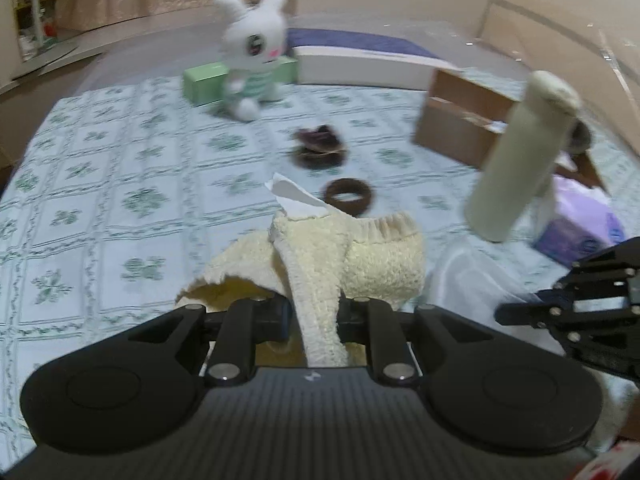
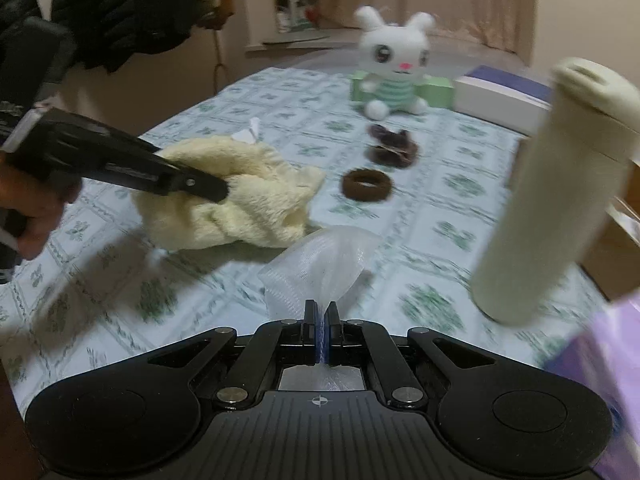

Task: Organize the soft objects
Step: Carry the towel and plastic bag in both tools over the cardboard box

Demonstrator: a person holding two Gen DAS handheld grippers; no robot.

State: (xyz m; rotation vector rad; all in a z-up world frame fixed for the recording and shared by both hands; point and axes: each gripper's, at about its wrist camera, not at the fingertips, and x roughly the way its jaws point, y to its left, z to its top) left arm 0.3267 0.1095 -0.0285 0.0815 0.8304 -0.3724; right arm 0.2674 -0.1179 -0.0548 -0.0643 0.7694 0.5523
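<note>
- Left gripper (image 1: 314, 312): fingers closed down on a fold of the cream fleece garment (image 1: 352, 264); cloth is seen passing between the fingers and hanging below them
- Right gripper (image 2: 321, 320): fingers pressed almost together, pinching the edge of the white mesh bag (image 2: 320, 264); the bag fans out ahead of the tips, mouth side cannot be told
- Garment is bunched on the patterned bedsheet (image 1: 100, 168), near-centre, just left of the mesh bag; a white tag (image 1: 292, 196) sticks up at its far edge
- Step in hand is judged to be bagging the garment: bag to be held open by the right, garment to be fed in by the left
- Bag grip is on one layer or both, not resolvable; if both, the mouth is sealed and a re-grip on a single layer is needed
- Garment should be lifted clear of the sheet before it is swung right, so no sheet is dragged along
- Loose hem hangs below the left fingers; it should be tucked in first or it is likely to snag on the bag rim
- Cream tumbler (image 2: 560, 200) stands close on the right, beside the cardboard box (image 1: 464, 120); the right elbow swing should be kept small or it could be tipped
- Brown scrunchies (image 2: 366, 186) and plush rabbit (image 2: 394, 64) lie farther back, well apart from both tools, untouched for now
- Both views are motion-blurred; speed should be cut before insertion
</note>
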